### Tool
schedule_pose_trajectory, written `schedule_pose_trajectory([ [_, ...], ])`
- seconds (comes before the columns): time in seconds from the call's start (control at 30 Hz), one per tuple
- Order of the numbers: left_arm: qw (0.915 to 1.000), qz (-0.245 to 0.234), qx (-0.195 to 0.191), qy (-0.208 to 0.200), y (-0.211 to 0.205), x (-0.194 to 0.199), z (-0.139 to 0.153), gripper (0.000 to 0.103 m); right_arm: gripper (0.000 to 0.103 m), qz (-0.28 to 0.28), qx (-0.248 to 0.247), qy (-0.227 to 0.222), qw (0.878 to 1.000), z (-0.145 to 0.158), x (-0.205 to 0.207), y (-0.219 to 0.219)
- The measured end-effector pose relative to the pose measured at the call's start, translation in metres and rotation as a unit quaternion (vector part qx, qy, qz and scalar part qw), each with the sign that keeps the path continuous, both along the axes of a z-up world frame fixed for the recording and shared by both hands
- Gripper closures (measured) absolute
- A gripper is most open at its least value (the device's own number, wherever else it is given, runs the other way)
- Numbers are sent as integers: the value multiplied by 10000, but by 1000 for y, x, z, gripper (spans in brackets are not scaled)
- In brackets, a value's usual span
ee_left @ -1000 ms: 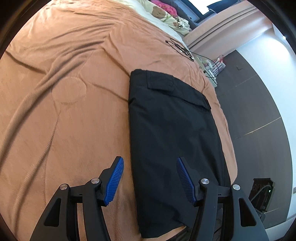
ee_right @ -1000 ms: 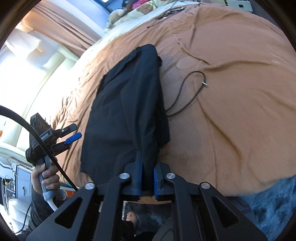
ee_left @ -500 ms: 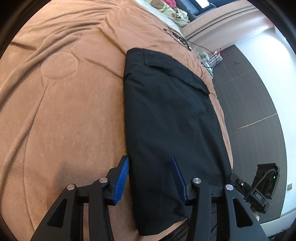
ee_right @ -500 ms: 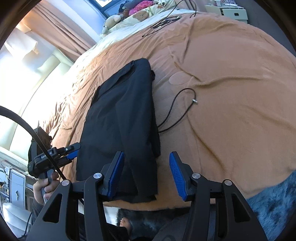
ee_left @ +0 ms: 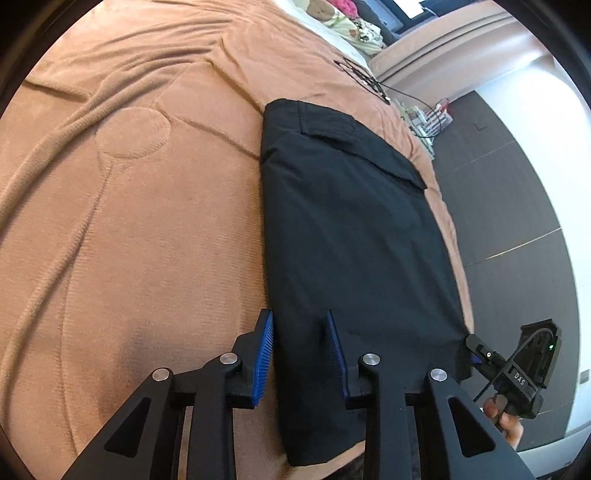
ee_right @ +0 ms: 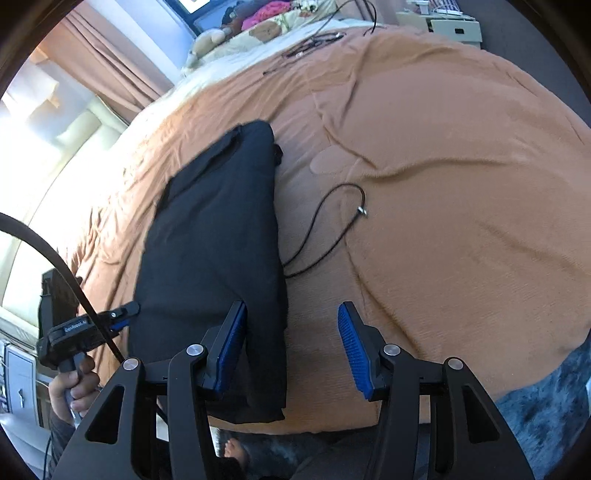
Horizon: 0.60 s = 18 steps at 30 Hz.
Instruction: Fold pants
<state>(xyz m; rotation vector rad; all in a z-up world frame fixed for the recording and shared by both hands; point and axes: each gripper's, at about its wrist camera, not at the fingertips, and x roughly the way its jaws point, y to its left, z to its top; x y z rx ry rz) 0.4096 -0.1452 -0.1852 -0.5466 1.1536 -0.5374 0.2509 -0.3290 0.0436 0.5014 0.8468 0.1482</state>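
Black pants [ee_left: 351, 236] lie folded lengthwise in a long strip on a tan blanket, with a flap pocket at the far end. My left gripper [ee_left: 300, 326] is open, its blue pads straddling the strip's left edge near the close end. In the right wrist view the pants [ee_right: 214, 251] run away from me. My right gripper [ee_right: 293, 315] is open and empty over the strip's right edge and the blanket. Each gripper shows in the other's view: the right one [ee_left: 509, 369], the left one [ee_right: 85, 328].
The tan blanket [ee_left: 129, 221] covers the bed. A thin black cord [ee_right: 325, 229] with a metal end lies just right of the pants. Cables, stuffed toys and pillows sit at the far end [ee_right: 258, 33]. The bed's near edge and a dark rug [ee_right: 546, 398] lie below.
My right gripper opened and let go of the pants, then drew back. My left gripper narrowed and moved in over the strip's left edge.
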Motion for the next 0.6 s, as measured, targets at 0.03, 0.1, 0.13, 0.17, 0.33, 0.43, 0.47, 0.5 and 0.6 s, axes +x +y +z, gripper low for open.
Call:
schedule_pose_trajectory([
  [0.03,10000,0,-40,30,2,-2,-2,72,54,13,73,-59,10000,2,-2,-1],
  [0.1,9998,-16,-117,144,3,-2,-6,72,54,111,220,-172,9995,5,1,0],
  [0.13,9997,-11,-158,198,3,-3,-8,72,54,179,255,-173,9994,6,3,0],
  [0.17,9996,-1,-180,219,3,-3,-8,72,54,211,252,-163,9993,4,6,0],
  [0.33,9988,45,-305,387,3,-11,-8,72,54,438,438,131,9980,-17,39,2],
  [0.43,9979,49,-449,463,4,-19,-10,72,54,423,572,241,9972,-27,51,2],
  [0.47,9974,60,-507,513,5,-24,-12,72,54,418,650,298,9966,-31,53,2],
  [0.5,9964,70,-600,587,6,-28,-15,72,54,415,699,323,9962,-33,56,2],
  [0.6,9947,129,-784,652,7,-40,-21,72,59,400,780,396,9954,-40,59,3],
])
